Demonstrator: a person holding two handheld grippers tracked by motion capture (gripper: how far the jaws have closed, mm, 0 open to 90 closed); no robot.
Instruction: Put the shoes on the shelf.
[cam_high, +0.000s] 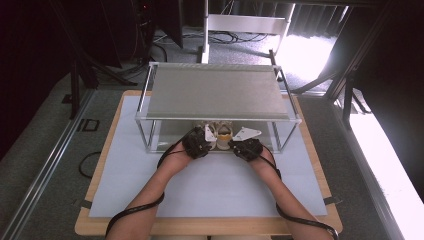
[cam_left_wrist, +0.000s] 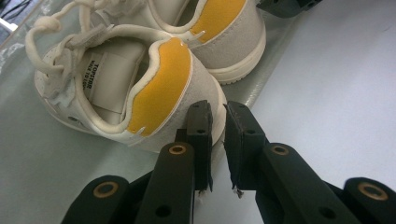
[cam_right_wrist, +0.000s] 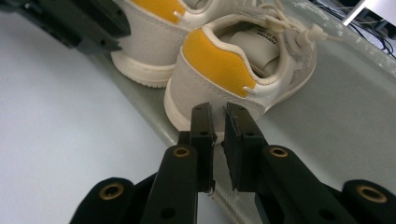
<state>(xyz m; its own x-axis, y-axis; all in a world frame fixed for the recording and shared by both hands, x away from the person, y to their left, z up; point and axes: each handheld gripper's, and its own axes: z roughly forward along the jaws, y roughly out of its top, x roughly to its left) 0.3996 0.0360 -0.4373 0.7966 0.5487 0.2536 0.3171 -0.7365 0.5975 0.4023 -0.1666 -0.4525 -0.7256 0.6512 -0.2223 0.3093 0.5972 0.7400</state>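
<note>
Two small cream shoes with yellow heel linings are sitting side by side under the low metal shelf (cam_high: 215, 92), on its grey lower tray (cam_left_wrist: 42, 158) at the front edge, heels facing the person; the shelf itself is standing on the white mat (cam_high: 210, 185) covering the wooden counter (cam_high: 111, 135). The left hand-held gripper (cam_left_wrist: 217, 112) is resting with its jaws drawn nearly together, a thin slit showing between them and nothing caught inside; its tips are lying just beside the outer heel of the left shoe (cam_left_wrist: 140, 84), with one jaw seeming to brush the heel wall, though whether it is truly touching cannot be told. The right hand-held gripper (cam_right_wrist: 218, 114) is likewise clenched on nothing, its tips sitting right at the back of the heel of the right shoe (cam_right_wrist: 233, 70). In the high view both forearms are reaching in from the bottom, the left hand-held gripper (cam_high: 197, 141) and the right one (cam_high: 245, 146) poised at the shelf's front opening, close on either side of the pair; black cables (cam_high: 135, 210) are trailing back along the arms; the shoelaces (cam_left_wrist: 51, 28) are lying loose over the tongues.
</note>
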